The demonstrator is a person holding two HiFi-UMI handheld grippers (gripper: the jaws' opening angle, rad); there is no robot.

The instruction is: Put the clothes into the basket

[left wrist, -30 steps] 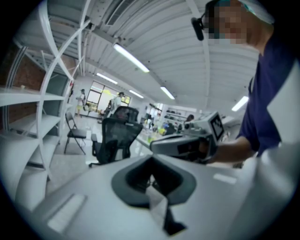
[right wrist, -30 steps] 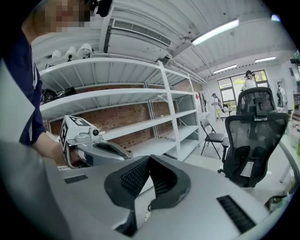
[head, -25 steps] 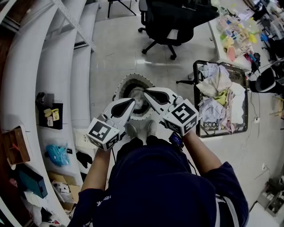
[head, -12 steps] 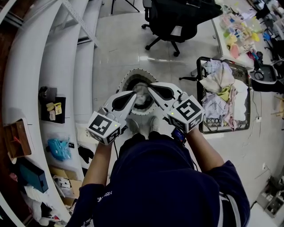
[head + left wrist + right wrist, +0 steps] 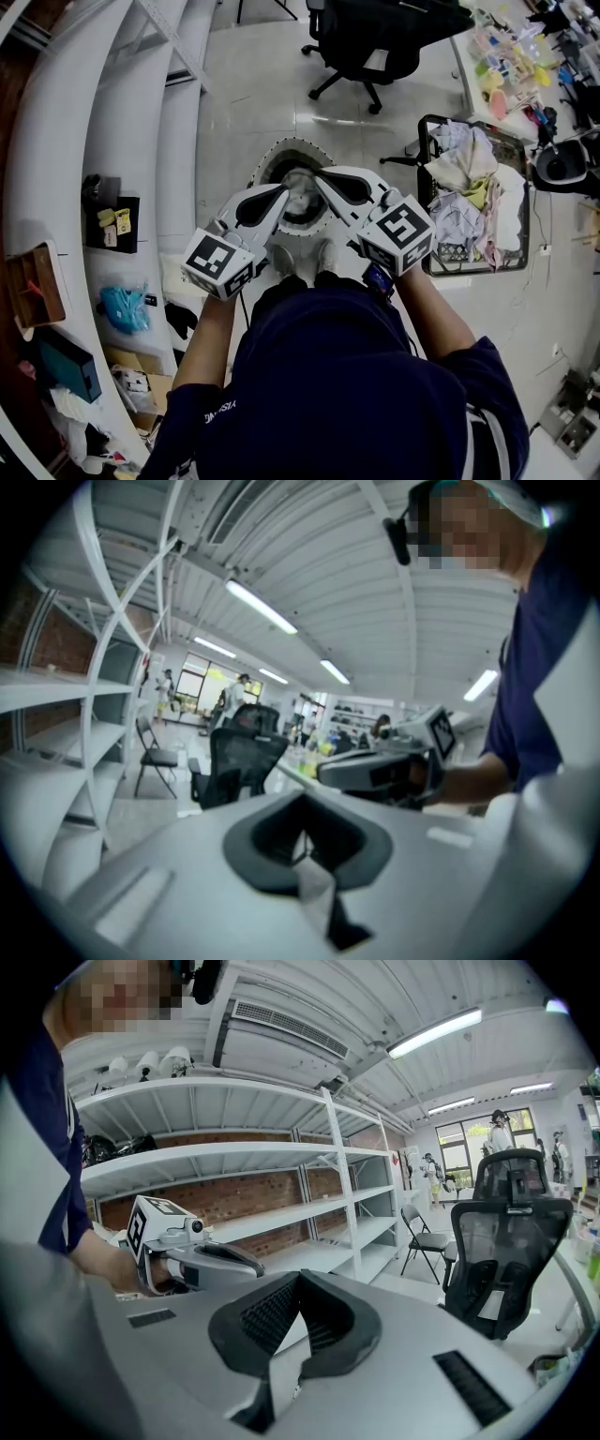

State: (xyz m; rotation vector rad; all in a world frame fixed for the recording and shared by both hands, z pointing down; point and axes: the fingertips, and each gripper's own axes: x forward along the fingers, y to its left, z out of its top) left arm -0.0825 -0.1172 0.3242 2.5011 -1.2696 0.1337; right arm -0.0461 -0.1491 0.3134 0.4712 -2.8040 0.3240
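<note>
In the head view both grippers are held side by side at waist height. My left gripper (image 5: 282, 192) and my right gripper (image 5: 322, 174) are both shut with nothing in them. Their tips hang over a round basket (image 5: 270, 161) on the floor, which has a grey cloth (image 5: 298, 184) inside. A black wire basket (image 5: 424, 131) at the right holds a heap of pale clothes (image 5: 466, 183). The left gripper view shows its jaws (image 5: 305, 829) meeting and the right gripper (image 5: 380, 769) beside it. The right gripper view shows closed jaws (image 5: 298, 1281) and the left gripper (image 5: 192, 1262).
White shelving (image 5: 112, 141) runs along the left, with small items on the lower boards. A black office chair (image 5: 375, 37) stands beyond the round basket. A cluttered table (image 5: 506, 66) is at the top right. The person's shoes (image 5: 324, 255) are just behind the round basket.
Both grippers stay shut and keep their place over the round basket. Only the head camera has shifted slightly.
</note>
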